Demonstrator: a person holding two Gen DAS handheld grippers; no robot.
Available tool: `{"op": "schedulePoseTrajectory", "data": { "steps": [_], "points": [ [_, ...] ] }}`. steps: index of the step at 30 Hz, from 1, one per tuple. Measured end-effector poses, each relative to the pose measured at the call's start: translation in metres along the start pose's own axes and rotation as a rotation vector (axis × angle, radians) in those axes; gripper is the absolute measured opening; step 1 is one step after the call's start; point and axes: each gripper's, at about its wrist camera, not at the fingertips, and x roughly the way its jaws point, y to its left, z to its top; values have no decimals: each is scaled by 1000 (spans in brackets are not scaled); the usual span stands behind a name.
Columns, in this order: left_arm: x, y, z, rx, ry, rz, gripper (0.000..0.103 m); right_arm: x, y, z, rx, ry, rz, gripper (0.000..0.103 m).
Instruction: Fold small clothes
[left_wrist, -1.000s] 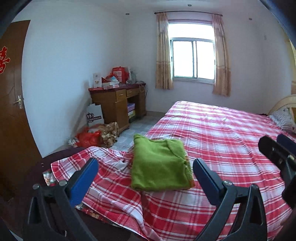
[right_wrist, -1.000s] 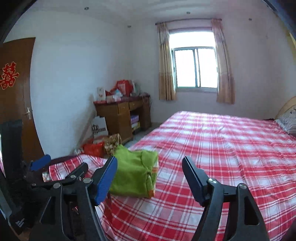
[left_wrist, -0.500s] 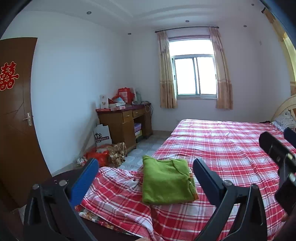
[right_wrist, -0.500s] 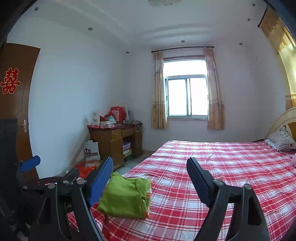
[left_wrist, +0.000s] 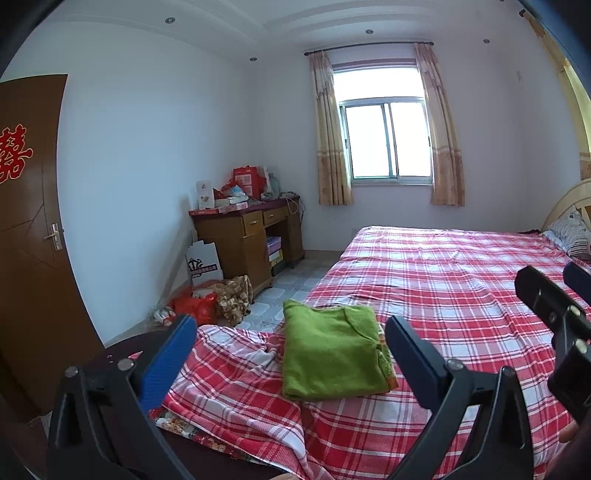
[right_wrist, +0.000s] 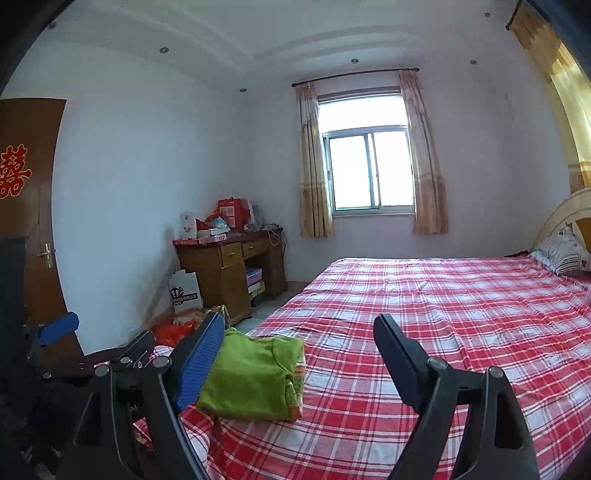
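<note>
A green garment (left_wrist: 332, 354) lies folded into a flat rectangle near the foot corner of the bed (left_wrist: 461, 280), on the red and white checked sheet. My left gripper (left_wrist: 291, 343) stands open above the bed's near edge, short of the garment, with nothing between its fingers. In the right wrist view the same green garment (right_wrist: 255, 376) sits low and left of centre. My right gripper (right_wrist: 299, 339) is open too, empty, held back from the cloth; its left finger (right_wrist: 199, 362) partly overlaps the garment's near corner in the picture. The right gripper (left_wrist: 554, 314) also shows at the right of the left wrist view.
A wooden desk (left_wrist: 247, 240) with boxes on top stands against the left wall, with bags (left_wrist: 207, 299) on the floor beside it. A brown door (left_wrist: 29, 229) is at far left. A pillow (right_wrist: 565, 251) lies at the headboard. The sheet is rumpled at the near corner (left_wrist: 236, 354).
Both views have tilted upward, so the garment and bed sit lower in the pictures and more ceiling shows. The right gripper's fingers stand a little wider apart. The garment has not moved.
</note>
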Motion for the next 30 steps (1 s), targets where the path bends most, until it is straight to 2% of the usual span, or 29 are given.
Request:
{"op": "schedulePoseTrajectory", "data": {
  "steps": [30],
  "points": [
    [5,1,1,-5,31,9,103,2,-2,-4,12,15,-16,84]
  ]
}}
